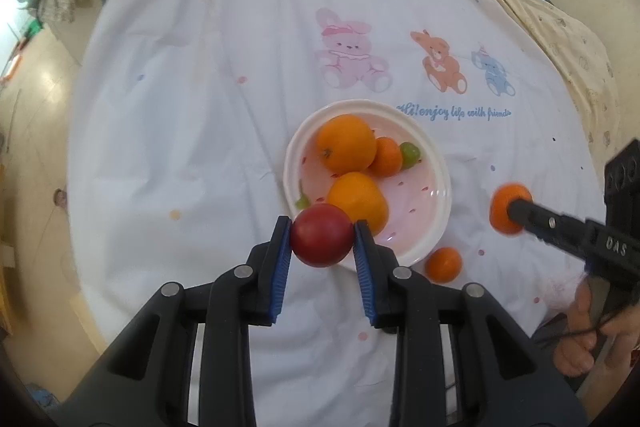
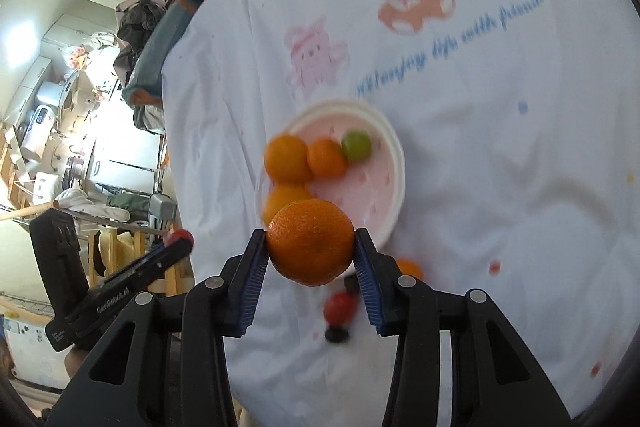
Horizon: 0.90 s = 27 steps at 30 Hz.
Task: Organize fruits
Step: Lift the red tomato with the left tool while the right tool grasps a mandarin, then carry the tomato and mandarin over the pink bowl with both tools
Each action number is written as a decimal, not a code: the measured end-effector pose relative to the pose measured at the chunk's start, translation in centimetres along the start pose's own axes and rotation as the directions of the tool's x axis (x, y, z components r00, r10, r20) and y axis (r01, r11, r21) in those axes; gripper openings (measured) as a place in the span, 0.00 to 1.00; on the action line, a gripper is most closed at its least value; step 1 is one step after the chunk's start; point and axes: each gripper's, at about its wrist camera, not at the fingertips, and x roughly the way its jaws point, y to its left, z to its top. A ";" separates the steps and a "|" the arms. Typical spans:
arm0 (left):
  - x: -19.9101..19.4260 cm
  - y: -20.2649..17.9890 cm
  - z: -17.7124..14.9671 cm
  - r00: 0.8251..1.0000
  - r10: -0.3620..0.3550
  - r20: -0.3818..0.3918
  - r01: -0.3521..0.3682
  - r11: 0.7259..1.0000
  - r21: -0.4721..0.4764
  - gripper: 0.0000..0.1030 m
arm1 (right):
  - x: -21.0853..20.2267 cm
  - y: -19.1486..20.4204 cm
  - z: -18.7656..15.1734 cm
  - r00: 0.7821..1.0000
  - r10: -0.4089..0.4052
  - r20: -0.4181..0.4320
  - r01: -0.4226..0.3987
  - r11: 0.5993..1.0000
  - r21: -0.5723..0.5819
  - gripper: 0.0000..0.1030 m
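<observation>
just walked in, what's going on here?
A person is sorting fruit into a white bowl on a cartoon-print cloth. The left tool grips a red fruit at the bowl's near rim; the right tool holds an orange. The bowl already has three oranges and a green grape. One small orange sits on the cloth.

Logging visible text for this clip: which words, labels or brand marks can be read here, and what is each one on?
"Hi! enjoy life with friends": blue script on the white cloth, under the printed animals.
"DAS": white letters on the right gripper, seen from the left wrist view.
White lettering on the left gripper body, seen from the right wrist view: too blurred to read.
Nothing else legible.
</observation>
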 end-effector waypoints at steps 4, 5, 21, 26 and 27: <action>1.8 -0.5 1.5 1.000 0.017 -0.008 -0.016 0.999 0.031 0.26 | 1.6 0.3 2.8 1.000 -0.003 -0.006 0.003 1.000 -0.016 0.44; 2.7 -0.5 1.9 0.999 0.023 -0.025 -0.022 0.999 0.032 0.26 | 2.0 0.4 3.2 1.000 -0.006 -0.008 0.006 1.000 -0.023 0.44; 9.1 0.4 3.4 0.995 0.039 -0.097 -0.036 0.999 0.032 0.26 | 10.8 0.4 8.4 0.993 -0.071 -0.099 0.064 0.995 -0.075 0.44; 9.9 0.7 3.3 0.991 0.032 -0.133 -0.033 0.999 -0.004 0.26 | 12.3 -0.5 8.6 0.990 -0.088 -0.108 0.082 0.995 -0.052 0.44; 10.1 0.7 3.3 0.990 0.027 -0.139 -0.029 1.000 -0.009 0.27 | 12.2 -0.5 8.6 0.991 -0.089 -0.100 0.085 0.995 -0.047 0.44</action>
